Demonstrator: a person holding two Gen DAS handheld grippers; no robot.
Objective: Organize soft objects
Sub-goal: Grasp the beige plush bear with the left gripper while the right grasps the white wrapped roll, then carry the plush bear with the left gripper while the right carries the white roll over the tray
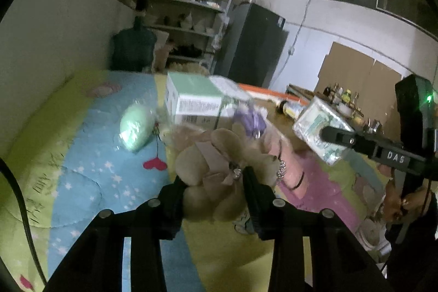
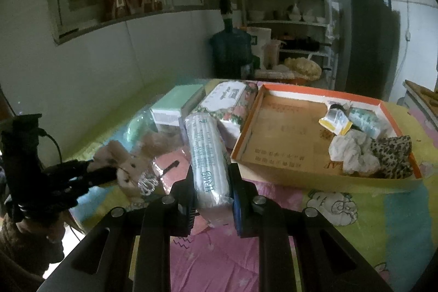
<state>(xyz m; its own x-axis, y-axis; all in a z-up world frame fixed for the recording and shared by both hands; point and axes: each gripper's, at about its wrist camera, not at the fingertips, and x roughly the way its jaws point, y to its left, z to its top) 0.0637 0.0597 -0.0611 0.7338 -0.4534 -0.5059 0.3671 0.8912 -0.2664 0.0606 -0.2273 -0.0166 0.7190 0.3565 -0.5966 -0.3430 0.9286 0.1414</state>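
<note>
Clearly my left claw (image 1: 216,182) pinched the beige plush toy (image 1: 219,152), while my right claw (image 2: 212,188) squeezed a wrapped tissue pack (image 2: 208,155) near the orange box (image 2: 273,144).

Free: left half of orange tray (image 2: 279,127), bare.
Blocked: boxes (image 2: 175,103) & packs (image 2: 232,100) crowd tray's left side.

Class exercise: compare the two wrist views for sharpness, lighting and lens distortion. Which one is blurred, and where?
Left wrist view: the plush toy, the green box and the tissue pack are smeared by motion blur, and a green light flares at the right edge. Right wrist view: sharper, with the orange-rimmed box crisp. Both views: dim room, dark round fisheye corners, bowed wall and shelf lines.
</note>
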